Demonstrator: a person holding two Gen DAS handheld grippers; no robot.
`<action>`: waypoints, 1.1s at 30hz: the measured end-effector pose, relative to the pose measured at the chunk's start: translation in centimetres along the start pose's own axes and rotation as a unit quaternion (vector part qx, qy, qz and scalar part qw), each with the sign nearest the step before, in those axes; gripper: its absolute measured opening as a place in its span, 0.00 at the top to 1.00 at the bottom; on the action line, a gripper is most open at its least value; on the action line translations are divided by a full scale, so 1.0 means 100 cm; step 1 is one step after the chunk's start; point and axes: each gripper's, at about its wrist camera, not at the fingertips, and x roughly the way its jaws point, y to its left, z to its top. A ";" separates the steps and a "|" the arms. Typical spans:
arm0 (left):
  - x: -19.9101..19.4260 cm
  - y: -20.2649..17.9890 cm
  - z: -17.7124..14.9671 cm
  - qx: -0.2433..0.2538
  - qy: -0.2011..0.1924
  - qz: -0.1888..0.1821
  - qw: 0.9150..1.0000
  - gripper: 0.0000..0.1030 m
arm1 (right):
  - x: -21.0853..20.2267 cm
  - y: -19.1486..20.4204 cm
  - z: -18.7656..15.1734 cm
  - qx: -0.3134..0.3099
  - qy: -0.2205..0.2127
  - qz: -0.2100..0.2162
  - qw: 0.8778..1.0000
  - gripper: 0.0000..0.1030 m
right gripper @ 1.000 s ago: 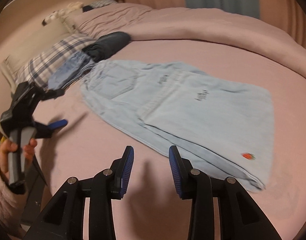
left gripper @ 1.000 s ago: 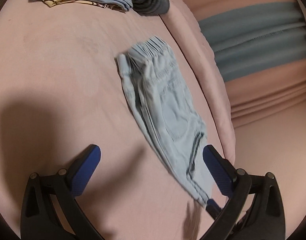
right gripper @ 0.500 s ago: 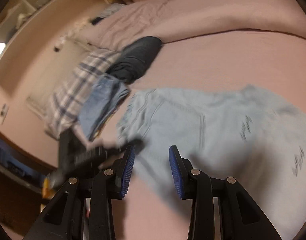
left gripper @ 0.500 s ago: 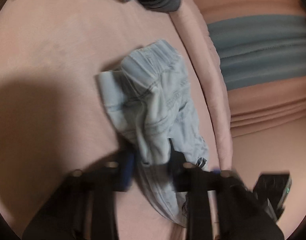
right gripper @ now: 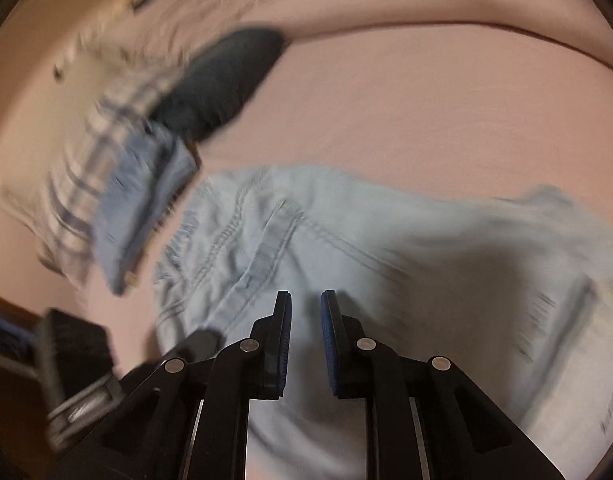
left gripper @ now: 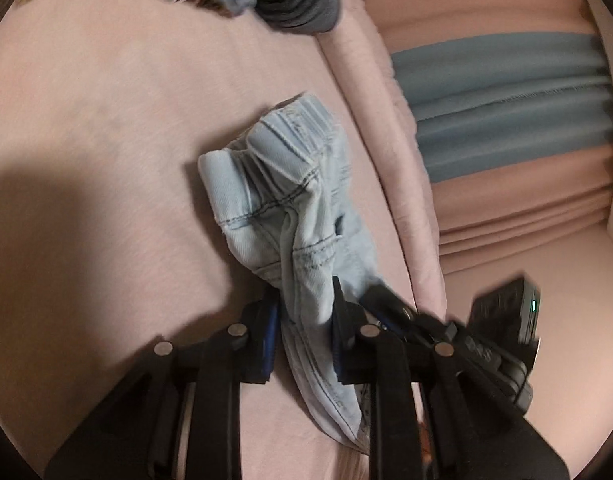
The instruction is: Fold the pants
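Pants: the light blue denim pants point(left gripper: 302, 216) are lying on the pink bed sheet point(left gripper: 106, 140), waistband end bunched and lifting off the sheet.
Left hand-held gripper: the left hand-held gripper point(left gripper: 304, 324) is clenching a fold of the pants between its blue-padded fingers point(left gripper: 269, 328).
Right hand-held gripper: the right hand-held gripper point(right gripper: 306, 332) is hovering just above the denim point(right gripper: 346, 248), its jaws standing narrowly apart and gripping nothing.
Neighbours: a dark grey folded garment point(right gripper: 222, 84) and a folded blue garment point(right gripper: 146, 200) are sitting beside the waistband, next to a blurred plaid pillow point(right gripper: 86, 160).
Background: a pink and grey-blue curtain point(left gripper: 502, 92) is hanging beyond the bed edge.
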 end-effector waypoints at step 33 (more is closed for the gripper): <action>0.091 -0.200 -0.182 0.475 0.152 0.026 0.866 0.82 | -0.130 -0.197 -0.134 0.369 -0.198 0.362 0.833 0.15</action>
